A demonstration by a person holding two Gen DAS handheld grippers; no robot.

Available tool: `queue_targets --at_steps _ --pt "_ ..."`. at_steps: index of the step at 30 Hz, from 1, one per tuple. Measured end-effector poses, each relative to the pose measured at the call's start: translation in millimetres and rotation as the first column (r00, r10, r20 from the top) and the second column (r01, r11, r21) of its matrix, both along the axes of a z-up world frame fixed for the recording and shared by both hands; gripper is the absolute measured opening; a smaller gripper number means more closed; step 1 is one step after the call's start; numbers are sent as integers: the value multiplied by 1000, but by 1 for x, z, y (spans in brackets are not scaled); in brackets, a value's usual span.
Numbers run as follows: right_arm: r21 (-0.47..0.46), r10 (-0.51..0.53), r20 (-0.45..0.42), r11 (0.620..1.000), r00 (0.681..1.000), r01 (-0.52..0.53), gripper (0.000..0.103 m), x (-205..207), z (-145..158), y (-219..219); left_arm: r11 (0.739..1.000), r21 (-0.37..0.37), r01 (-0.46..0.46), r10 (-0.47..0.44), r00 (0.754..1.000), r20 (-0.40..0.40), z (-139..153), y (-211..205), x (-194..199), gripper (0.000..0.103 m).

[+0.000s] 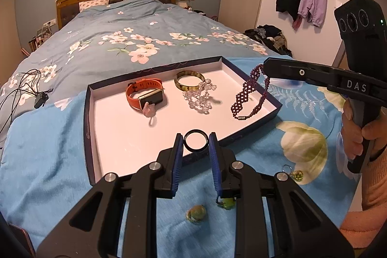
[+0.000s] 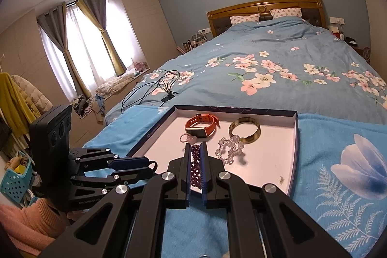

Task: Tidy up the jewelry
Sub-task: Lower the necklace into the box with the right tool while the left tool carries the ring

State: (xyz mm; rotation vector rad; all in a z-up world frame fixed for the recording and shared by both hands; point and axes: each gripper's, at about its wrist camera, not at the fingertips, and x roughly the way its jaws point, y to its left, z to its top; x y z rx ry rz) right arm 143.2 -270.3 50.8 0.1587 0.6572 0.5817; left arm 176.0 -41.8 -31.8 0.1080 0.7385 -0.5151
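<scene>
My left gripper [image 1: 196,137] is shut on a black ring [image 1: 193,149], held upright between the blue pads over the near edge of a flat box tray [image 1: 87,113]. Coming in from the right, my right gripper [image 1: 266,67] is shut on a purple beaded necklace [image 1: 246,91] that dangles over the tray's right side. In the right wrist view the necklace [image 2: 196,171] sits between the shut right gripper [image 2: 196,145], with the left gripper [image 2: 152,165] beside it. An orange watch [image 1: 145,96], a green bangle [image 1: 189,80] and a clear bead bracelet [image 1: 199,98] lie in the tray.
The tray [image 2: 296,132] rests on a light blue flowered cloth [image 1: 48,161] at the foot of a bed. A greenish shell-like piece [image 1: 196,212], a green charm [image 1: 226,203] and a ring with a green pendant [image 1: 296,174] lie on the cloth. Black cables [image 1: 24,88] lie at the left.
</scene>
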Motion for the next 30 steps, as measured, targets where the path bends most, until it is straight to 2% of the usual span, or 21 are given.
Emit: queue_targets --at_steps 26,30 --pt "23 -21 -80 999 997 23 5 44 -22 15 999 41 -35 36 999 -27 -13 -4 40 22" --pt "39 -21 -93 999 995 24 2 49 -24 15 998 43 -46 48 998 -35 -15 -5 47 22"
